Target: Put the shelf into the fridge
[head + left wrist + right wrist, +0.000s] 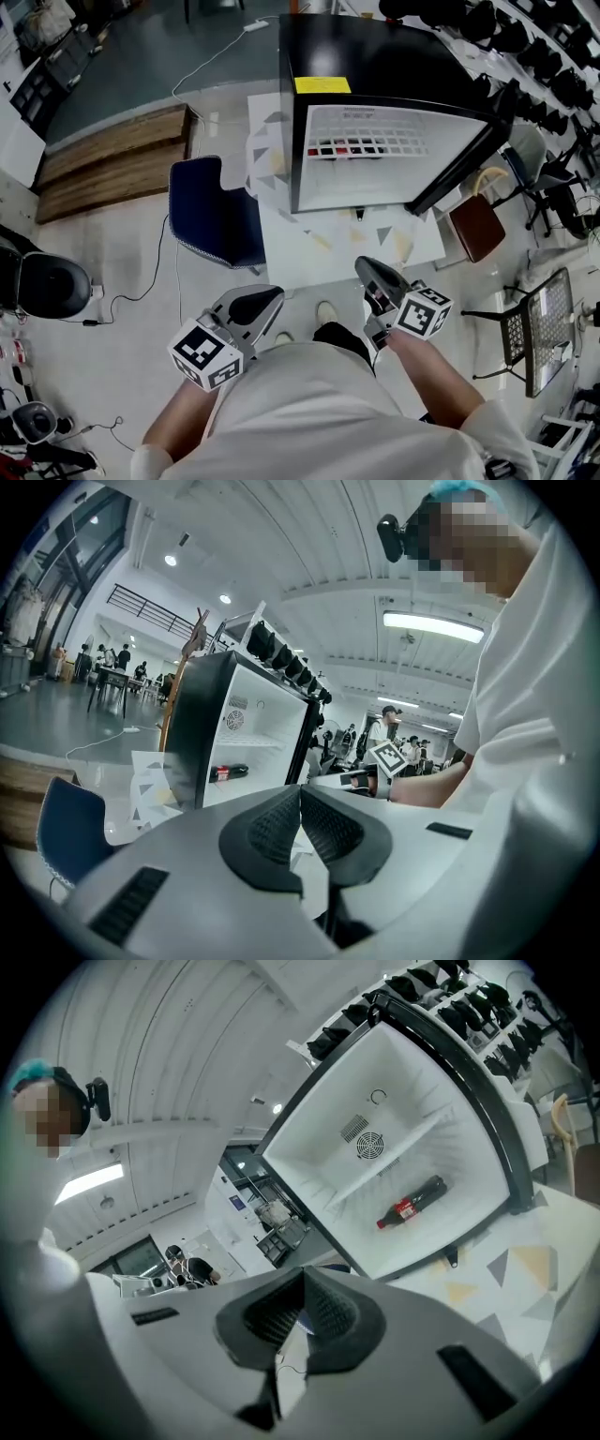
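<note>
white shirt (309, 412), pale floor (122, 253), open fridge (375, 52)

Yellow label (322, 84), apparently illegible.

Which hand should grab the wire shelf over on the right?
Right, probably. The wire shelf stands off to the person's right, nearer the right gripper than the left gripper. Both grippers are shut and empty.

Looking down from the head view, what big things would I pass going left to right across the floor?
Round black object, dark blue padded chair, black fridge with open door, brown-seated chair, black wire-mesh chair.
</note>
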The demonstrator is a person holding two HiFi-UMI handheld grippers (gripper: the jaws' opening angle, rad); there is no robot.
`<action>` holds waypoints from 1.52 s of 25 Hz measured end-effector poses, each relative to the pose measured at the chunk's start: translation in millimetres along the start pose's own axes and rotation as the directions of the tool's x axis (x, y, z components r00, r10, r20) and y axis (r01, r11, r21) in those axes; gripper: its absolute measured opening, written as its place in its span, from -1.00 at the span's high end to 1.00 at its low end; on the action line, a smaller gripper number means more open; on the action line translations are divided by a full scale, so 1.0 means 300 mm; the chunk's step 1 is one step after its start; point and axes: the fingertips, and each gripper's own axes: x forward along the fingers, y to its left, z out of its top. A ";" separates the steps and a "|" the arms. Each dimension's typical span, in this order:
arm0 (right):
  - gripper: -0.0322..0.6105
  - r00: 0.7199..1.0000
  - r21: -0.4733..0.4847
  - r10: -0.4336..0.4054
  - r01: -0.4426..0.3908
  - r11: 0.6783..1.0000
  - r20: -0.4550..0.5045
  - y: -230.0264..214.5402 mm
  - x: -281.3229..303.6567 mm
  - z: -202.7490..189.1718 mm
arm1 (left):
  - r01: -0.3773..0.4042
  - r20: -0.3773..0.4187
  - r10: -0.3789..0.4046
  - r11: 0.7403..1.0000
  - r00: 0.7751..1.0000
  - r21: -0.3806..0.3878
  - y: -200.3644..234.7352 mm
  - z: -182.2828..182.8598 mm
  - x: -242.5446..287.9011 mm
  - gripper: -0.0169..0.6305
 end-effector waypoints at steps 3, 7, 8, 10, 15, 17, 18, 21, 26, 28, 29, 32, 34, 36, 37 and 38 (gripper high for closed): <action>0.88 1.000 -0.027 -0.004 0.004 1.000 -0.015 0.042 -0.020 -0.063 | 0.015 -0.005 -0.015 1.000 1.000 -0.002 -0.012 -0.030 -0.029 0.89; 0.88 1.000 -0.044 -0.008 0.008 0.999 -0.010 0.085 -0.037 -0.095 | 0.037 -0.012 -0.037 0.999 0.999 -0.005 -0.035 -0.058 -0.052 0.89; 0.88 1.000 -0.056 -0.008 0.007 0.998 -0.008 0.096 -0.041 -0.096 | 0.043 -0.012 -0.043 0.999 0.999 -0.004 -0.041 -0.060 -0.057 0.89; 0.88 1.000 -0.075 -0.007 0.006 0.997 -0.003 0.113 -0.046 -0.096 | 0.049 -0.009 -0.049 0.999 0.999 0.000 -0.045 -0.062 -0.065 0.89; 0.88 1.000 -0.096 -0.010 0.009 0.995 -0.007 0.136 -0.053 -0.118 | 0.050 0.001 -0.050 0.999 0.999 0.000 -0.049 -0.071 -0.085 0.89; 0.88 1.000 -0.103 -0.010 0.009 0.995 -0.010 0.143 -0.052 -0.121 | 0.050 0.002 -0.050 0.999 0.999 -0.002 -0.051 -0.073 -0.093 0.89; 0.88 1.000 -0.111 -0.011 0.009 0.994 -0.012 0.148 -0.053 -0.121 | 0.050 0.003 -0.050 0.999 0.999 -0.002 -0.052 -0.072 -0.097 0.89; 0.88 1.000 -0.132 -0.012 0.010 0.991 -0.014 0.163 -0.053 -0.119 | 0.045 0.003 -0.045 0.999 0.999 -0.003 -0.047 -0.072 -0.110 0.89; 0.88 1.000 -0.153 -0.008 0.006 0.988 -0.010 0.188 -0.057 -0.126 | 0.046 0.007 -0.046 0.999 0.999 -0.002 -0.046 -0.075 -0.121 0.89; 0.88 1.000 -0.155 -0.008 0.006 0.988 -0.009 0.196 -0.059 -0.132 | 0.051 0.008 -0.051 0.999 0.999 -0.001 -0.051 -0.075 -0.124 0.89; 0.88 1.000 -0.157 -0.008 0.007 0.988 -0.009 0.199 -0.059 -0.134 | 0.053 0.008 -0.053 0.999 0.999 0.000 -0.053 -0.076 -0.126 0.89; 0.88 1.000 -0.159 -0.009 0.007 0.987 -0.009 0.208 -0.058 -0.142 | 0.053 0.005 -0.053 0.999 0.999 0.000 -0.051 -0.082 -0.133 0.89; 0.88 1.000 -0.162 -0.009 0.007 0.987 -0.011 0.212 -0.057 -0.146 | 0.051 0.003 -0.051 0.999 0.999 0.000 -0.049 -0.084 -0.141 0.89; 0.88 1.000 -0.166 -0.007 0.005 0.986 -0.014 0.219 -0.056 -0.153 | 0.048 0.003 -0.048 0.999 0.999 0.000 -0.048 -0.087 -0.151 0.89; 0.88 1.000 -0.169 -0.006 0.003 0.986 -0.016 0.223 -0.054 -0.155 | 0.046 0.003 -0.046 0.999 0.999 -0.002 -0.048 -0.089 -0.155 0.89; 0.88 1.000 -0.173 -0.004 0.001 0.985 -0.017 0.227 -0.053 -0.157 | 0.045 0.003 -0.045 0.999 0.999 -0.003 -0.049 -0.091 -0.158 0.89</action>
